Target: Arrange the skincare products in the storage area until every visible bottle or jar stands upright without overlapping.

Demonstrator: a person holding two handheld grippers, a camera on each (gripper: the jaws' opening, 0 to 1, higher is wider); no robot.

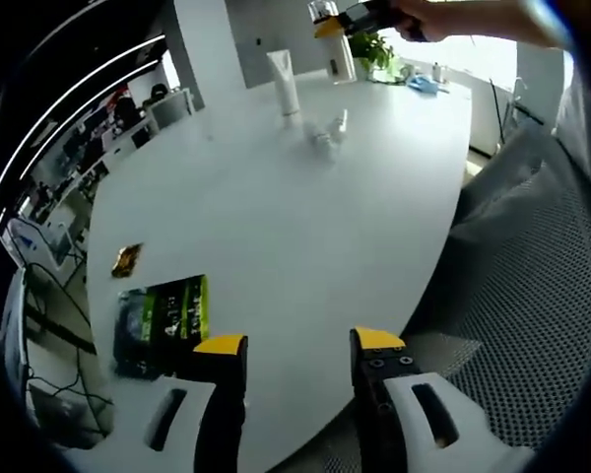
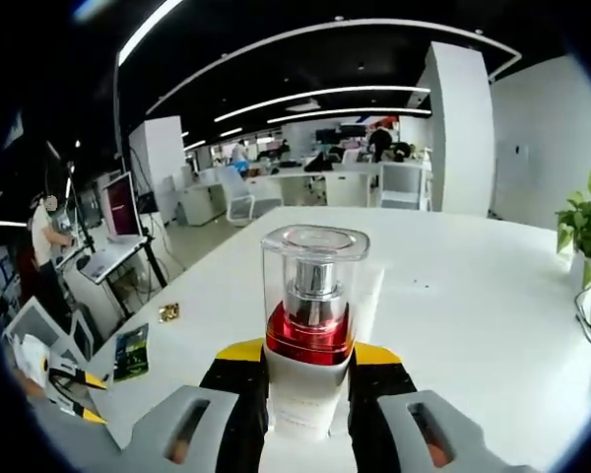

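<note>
My right gripper point(image 2: 310, 357) is shut on a white pump bottle point(image 2: 313, 296) with a red collar and a clear cap, held upright above the white table point(image 2: 473, 296). In the left gripper view that gripper point(image 1: 360, 20) is at the far end of the table in a person's hand, with the bottle point(image 1: 342, 59) in it. Close by, a white tube point(image 1: 286, 84) stands upright, and small white bottles point(image 1: 330, 133) lie tipped over beside it. My left gripper point(image 1: 299, 343) hangs open with nothing in it at the near table edge.
A green and black packet point(image 1: 163, 320) and a small gold wrapper point(image 1: 126, 259) lie near the table's left edge. A potted plant point(image 1: 374, 49) stands at the far end. A grey mesh chair point(image 1: 532, 296) is on the right. Office desks fill the background.
</note>
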